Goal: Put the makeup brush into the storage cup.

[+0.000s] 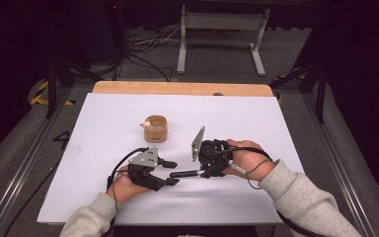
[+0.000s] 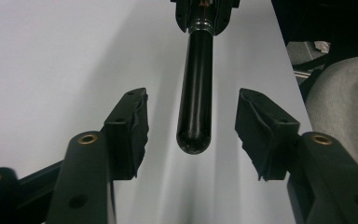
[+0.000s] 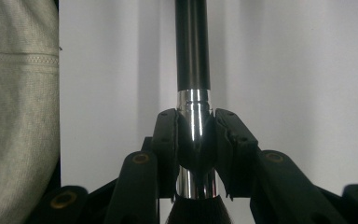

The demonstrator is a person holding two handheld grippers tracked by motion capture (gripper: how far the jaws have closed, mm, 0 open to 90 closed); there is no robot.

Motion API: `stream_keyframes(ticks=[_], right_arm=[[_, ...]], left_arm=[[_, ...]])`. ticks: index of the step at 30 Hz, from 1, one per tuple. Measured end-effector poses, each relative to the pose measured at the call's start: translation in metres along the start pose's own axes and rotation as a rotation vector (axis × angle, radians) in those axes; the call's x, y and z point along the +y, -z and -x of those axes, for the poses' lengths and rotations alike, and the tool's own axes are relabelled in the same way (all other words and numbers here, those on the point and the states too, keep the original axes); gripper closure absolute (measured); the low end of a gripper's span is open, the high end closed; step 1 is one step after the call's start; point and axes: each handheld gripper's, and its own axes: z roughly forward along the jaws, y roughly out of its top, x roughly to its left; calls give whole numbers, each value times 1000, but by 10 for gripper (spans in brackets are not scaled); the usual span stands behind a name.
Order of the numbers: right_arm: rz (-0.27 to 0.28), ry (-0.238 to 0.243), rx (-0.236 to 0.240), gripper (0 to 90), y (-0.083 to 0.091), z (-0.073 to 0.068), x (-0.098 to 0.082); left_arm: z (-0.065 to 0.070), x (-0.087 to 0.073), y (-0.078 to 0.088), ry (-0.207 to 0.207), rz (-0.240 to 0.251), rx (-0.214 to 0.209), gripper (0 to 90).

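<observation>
A brush with a black handle (image 1: 184, 174) and a chrome ferrule (image 3: 194, 105) lies level just above the white table, pointing left in the high view. My right gripper (image 1: 206, 172) is shut on the ferrule, and in the right gripper view (image 3: 196, 120) both pads press on the chrome. My left gripper (image 1: 171, 173) faces it from the left. In the left gripper view the handle's rounded end (image 2: 195, 135) sits between the two jaws of my left gripper (image 2: 191, 126), with a gap on each side and neither pad touching it.
A small round wooden cup (image 1: 156, 129) with a pale little figure (image 1: 148, 124) at its rim stands behind the grippers, mid-table. The white sheet (image 1: 103, 123) covers the table, and a wooden edge (image 1: 177, 88) runs along the back. Grey sleeves (image 3: 18, 116) come in from the near side.
</observation>
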Motion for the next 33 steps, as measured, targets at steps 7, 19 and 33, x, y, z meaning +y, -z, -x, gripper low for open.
stream_keyframes(ticks=[7,19,33], right_arm=[[0,5,2,707,0,1,2],[1,8,4,707,0,1,4],[7,24,2,703,-1,0,4]], left_arm=[[0,0,-2,-5,-23,0,561],[2,0,-5,-24,-54,-3,671],[3,1,-6,-39,-77,-10,732]])
